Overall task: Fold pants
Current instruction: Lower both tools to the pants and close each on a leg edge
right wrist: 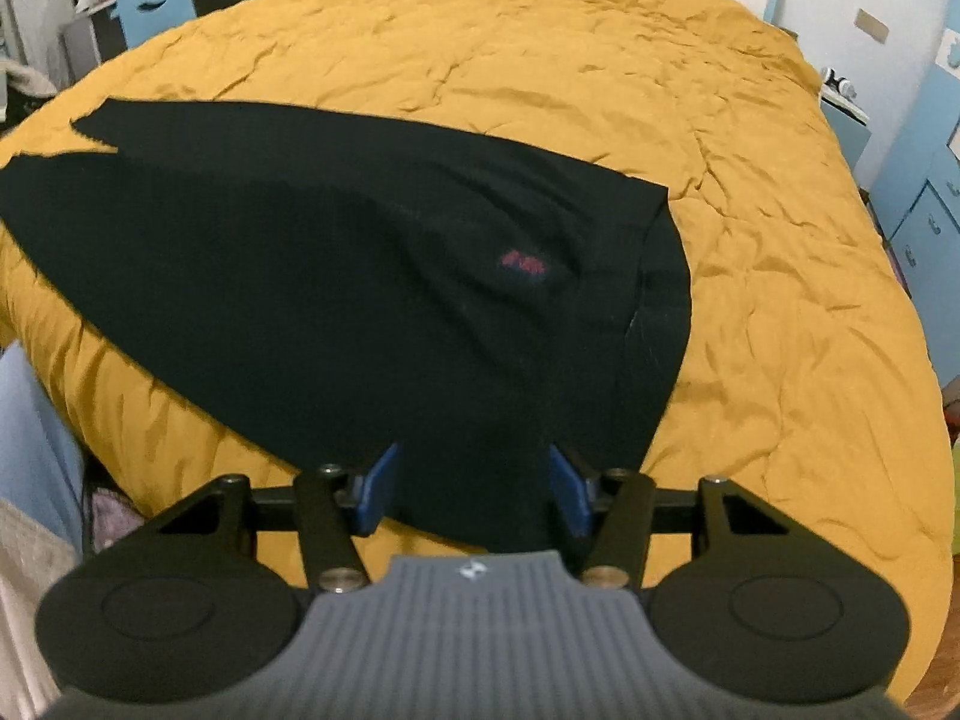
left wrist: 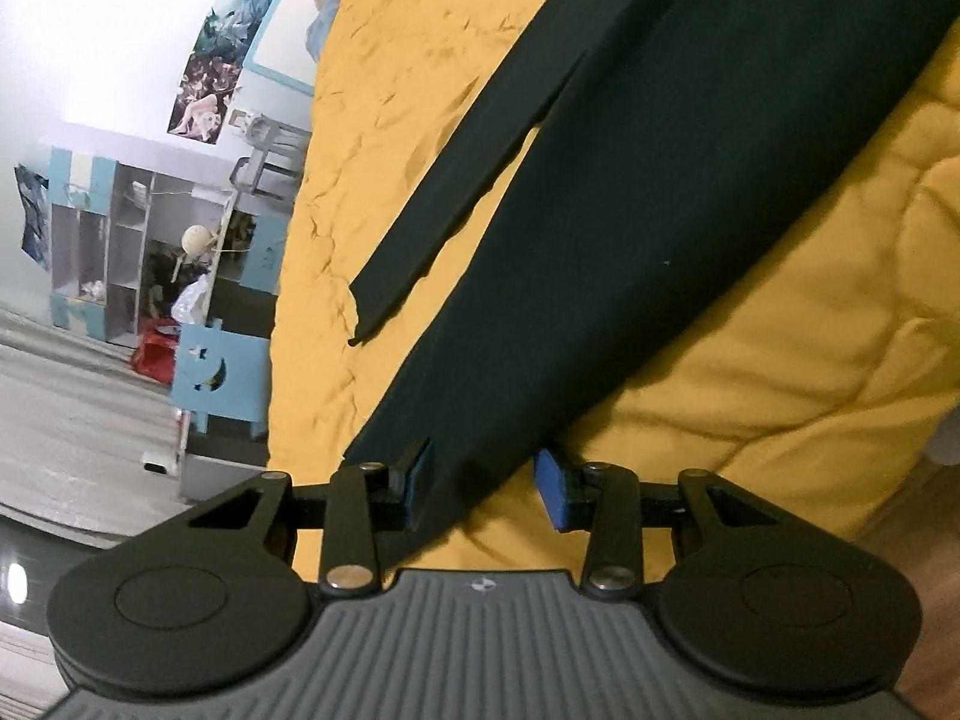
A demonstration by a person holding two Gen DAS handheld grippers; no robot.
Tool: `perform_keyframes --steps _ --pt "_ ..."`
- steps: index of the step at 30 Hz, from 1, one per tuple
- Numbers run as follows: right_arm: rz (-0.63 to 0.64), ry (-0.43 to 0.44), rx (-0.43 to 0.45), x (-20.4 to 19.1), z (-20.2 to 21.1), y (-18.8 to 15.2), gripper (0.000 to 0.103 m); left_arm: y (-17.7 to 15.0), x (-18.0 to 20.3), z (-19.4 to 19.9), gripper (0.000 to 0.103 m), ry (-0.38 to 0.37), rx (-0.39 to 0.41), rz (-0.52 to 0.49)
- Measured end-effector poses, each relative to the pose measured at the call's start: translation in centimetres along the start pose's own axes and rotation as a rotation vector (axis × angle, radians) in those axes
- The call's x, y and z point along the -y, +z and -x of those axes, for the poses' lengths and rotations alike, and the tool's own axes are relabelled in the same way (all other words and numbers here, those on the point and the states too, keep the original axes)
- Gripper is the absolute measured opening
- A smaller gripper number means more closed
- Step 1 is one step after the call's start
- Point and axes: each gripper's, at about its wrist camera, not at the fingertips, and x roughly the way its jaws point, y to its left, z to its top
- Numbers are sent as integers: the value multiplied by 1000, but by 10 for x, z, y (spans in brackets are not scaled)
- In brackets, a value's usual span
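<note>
Left gripper (left wrist: 483, 483) spread, black pants (left wrist: 630, 192) hem between its pads | right gripper (right wrist: 474, 489) spread astride waist end (right wrist: 480, 480) | pants flat ahead on yellow quilt (right wrist: 540, 48) | step: taking hold | next: pinch both ends, fold over.

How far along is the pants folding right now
Done: the black pants lie lengthwise on the yellow quilt, one leg over the other. In hand: the left gripper straddles the leg end and the right gripper the waist end; whether either pinches is unclear. Left: folding the pants across their length.
</note>
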Motion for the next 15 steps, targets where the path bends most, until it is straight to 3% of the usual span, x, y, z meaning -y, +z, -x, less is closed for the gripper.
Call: perform_keyframes --steps 2,6,12,15 --pt "46 2 -14 -4 -1 -3 51 1 -4 -6 31 -12 -15 20" --pt "161 7 -88 -15 -6 -11 49 3 -16 -8 12 -49 -57 130" --pt "349 -15 -93 -32 -10 -13 44 11 -39 -3 5 -55 -85 280" --pt "500 -37 -131 -45 -21 -20 34 17 -45 1 4 -42 -102 313"
